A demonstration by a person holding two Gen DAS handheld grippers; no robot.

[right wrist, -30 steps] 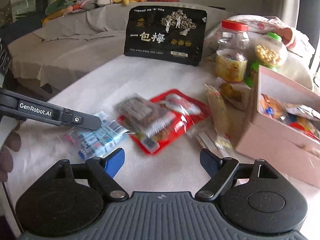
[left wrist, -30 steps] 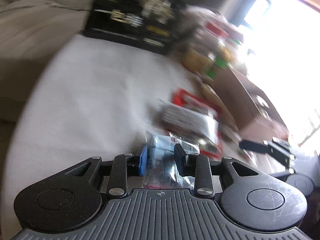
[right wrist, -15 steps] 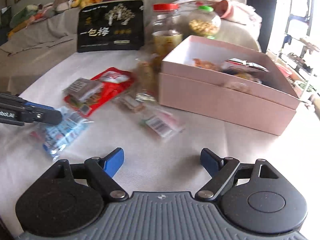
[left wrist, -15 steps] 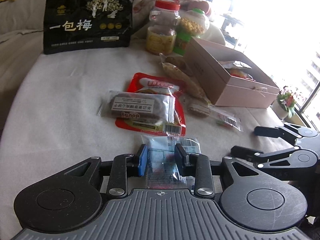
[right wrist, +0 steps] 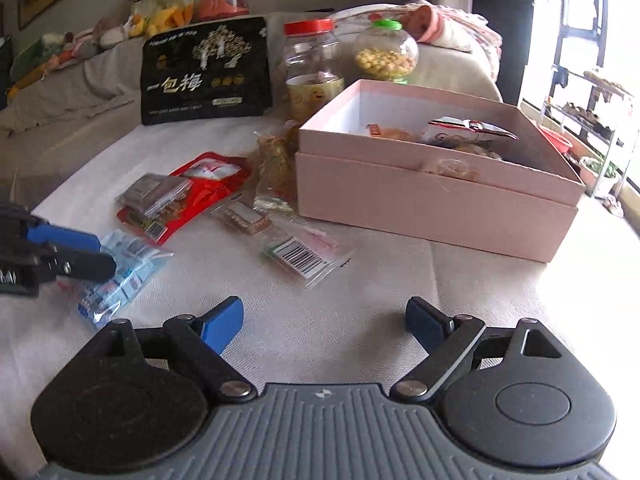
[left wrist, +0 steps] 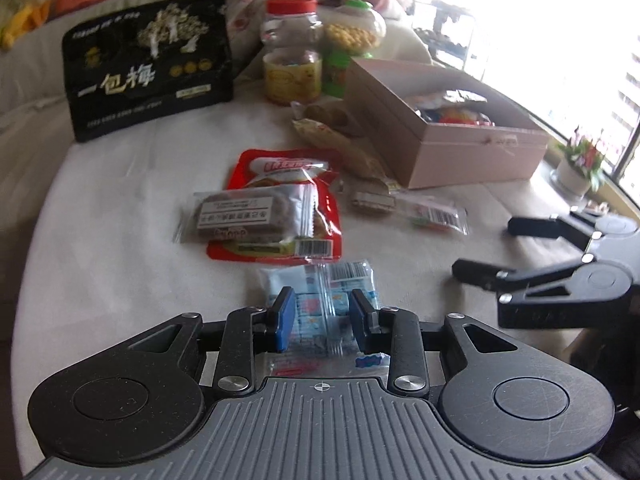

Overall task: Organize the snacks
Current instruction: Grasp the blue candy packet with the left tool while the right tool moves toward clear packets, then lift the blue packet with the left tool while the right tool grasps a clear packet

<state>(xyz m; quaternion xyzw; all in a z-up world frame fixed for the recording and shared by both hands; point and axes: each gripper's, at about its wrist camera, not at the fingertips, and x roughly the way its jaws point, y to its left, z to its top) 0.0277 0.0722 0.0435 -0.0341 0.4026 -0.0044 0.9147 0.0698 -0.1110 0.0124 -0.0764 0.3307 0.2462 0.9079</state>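
My left gripper [left wrist: 322,311] is shut on a clear blue-and-white snack packet [left wrist: 325,285], which also shows in the right wrist view [right wrist: 120,270] near the table's left front. My right gripper [right wrist: 324,322] is open and empty above bare tablecloth. An open pink box [right wrist: 432,200] holding several snacks stands at the right, also in the left wrist view [left wrist: 472,148]. Loose on the cloth lie a red pouch [left wrist: 316,184], a brown bar in clear wrap [left wrist: 248,216] on top of it, and a barcode packet [right wrist: 300,254].
A black bag with gold print [right wrist: 206,70] stands at the back. A red-lidded jar [right wrist: 312,68] and a green-lidded jar [right wrist: 386,56] stand behind the box. A yellowish snack bag [right wrist: 276,168] leans by the box. A potted plant [left wrist: 580,164] sits beyond the table's right edge.
Both views have swung toward the pink box. The left gripper still holds the blue packet. The right gripper has stayed open.
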